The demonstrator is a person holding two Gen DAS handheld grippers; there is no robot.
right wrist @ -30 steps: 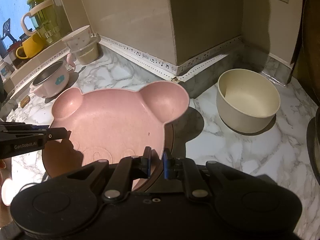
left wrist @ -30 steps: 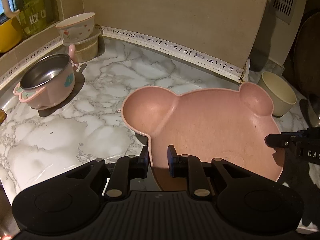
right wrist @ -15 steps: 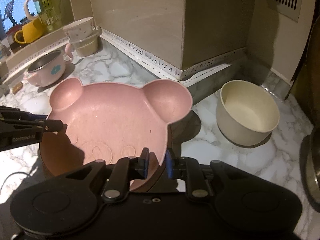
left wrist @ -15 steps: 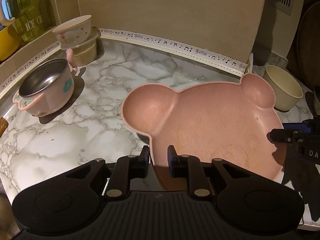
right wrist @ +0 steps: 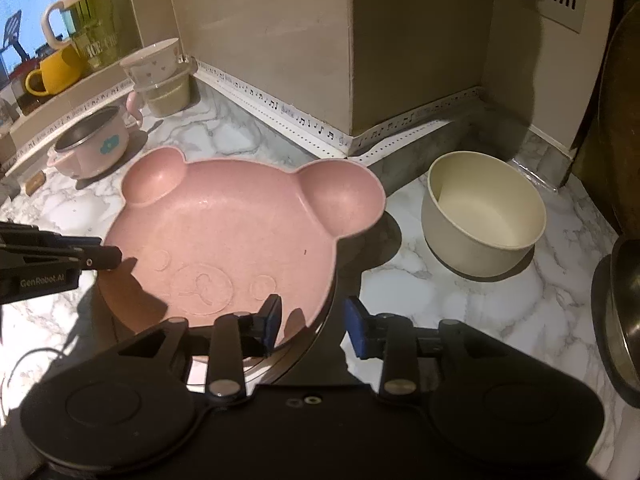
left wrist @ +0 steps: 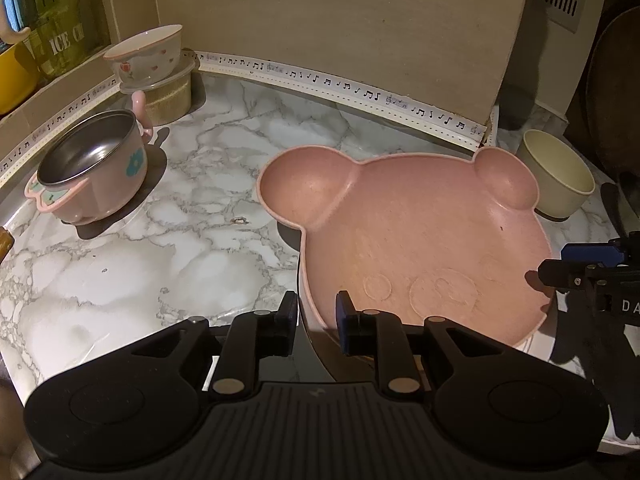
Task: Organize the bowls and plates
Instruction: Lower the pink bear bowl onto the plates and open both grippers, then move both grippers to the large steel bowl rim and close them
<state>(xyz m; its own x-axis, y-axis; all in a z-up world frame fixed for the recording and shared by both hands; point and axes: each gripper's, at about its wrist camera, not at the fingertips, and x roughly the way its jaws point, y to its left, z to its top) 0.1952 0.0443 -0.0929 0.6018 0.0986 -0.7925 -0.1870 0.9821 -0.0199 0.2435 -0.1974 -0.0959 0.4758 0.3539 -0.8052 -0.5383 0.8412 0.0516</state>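
A pink bear-shaped plate [left wrist: 420, 232] rests on a dark round plate under it on the marble counter; it also shows in the right wrist view [right wrist: 224, 236]. My left gripper [left wrist: 317, 316] is shut on the plate's near left rim. My right gripper [right wrist: 310, 322] is open, its fingers either side of the plate's near right rim. A cream bowl [right wrist: 484, 220] stands to the right of the plate, also seen in the left wrist view [left wrist: 560, 184].
A pink steel-lined pot with a flower [left wrist: 92, 176] stands at the left. A heart-patterned bowl [left wrist: 146, 54] sits on a lidded container at the back corner. A yellow mug [right wrist: 54, 70] and a green jar are on the ledge. A metal pot rim [right wrist: 620, 312] is at the right.
My right gripper has opened and let go of the plate's rim. The plate has come lower, onto the dark plate. My left gripper stays shut on it.
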